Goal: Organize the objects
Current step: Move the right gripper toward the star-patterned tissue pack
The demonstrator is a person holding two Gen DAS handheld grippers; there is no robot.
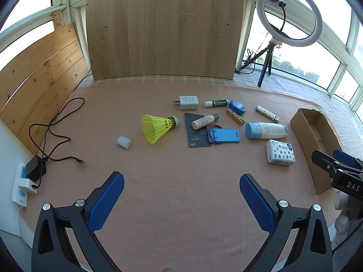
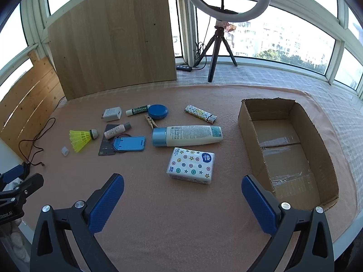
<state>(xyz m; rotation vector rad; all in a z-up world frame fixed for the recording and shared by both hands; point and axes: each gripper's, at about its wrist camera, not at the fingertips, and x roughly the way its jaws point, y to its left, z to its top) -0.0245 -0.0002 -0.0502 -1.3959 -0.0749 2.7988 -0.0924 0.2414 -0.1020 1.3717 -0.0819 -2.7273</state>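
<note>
Both my left gripper (image 1: 181, 201) and right gripper (image 2: 182, 202) gape wide, empty, above pink cloth (image 2: 158, 215); lower right, cardboard box (image 1: 317, 136) sits half cut off.

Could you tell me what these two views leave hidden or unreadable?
- Bottle label: right view, print too small.
- Card: both views, partly covered by small bottle and blue holder.
- Box floor: left view, near wall hides it.
- Right gripper: left view, cut by the edge.

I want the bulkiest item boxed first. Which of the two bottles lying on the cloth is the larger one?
The white bottle with the blue cap, lying beside the tissue pack. The other, a small pinkish bottle with a grey cap, rests on a dark card.
</note>
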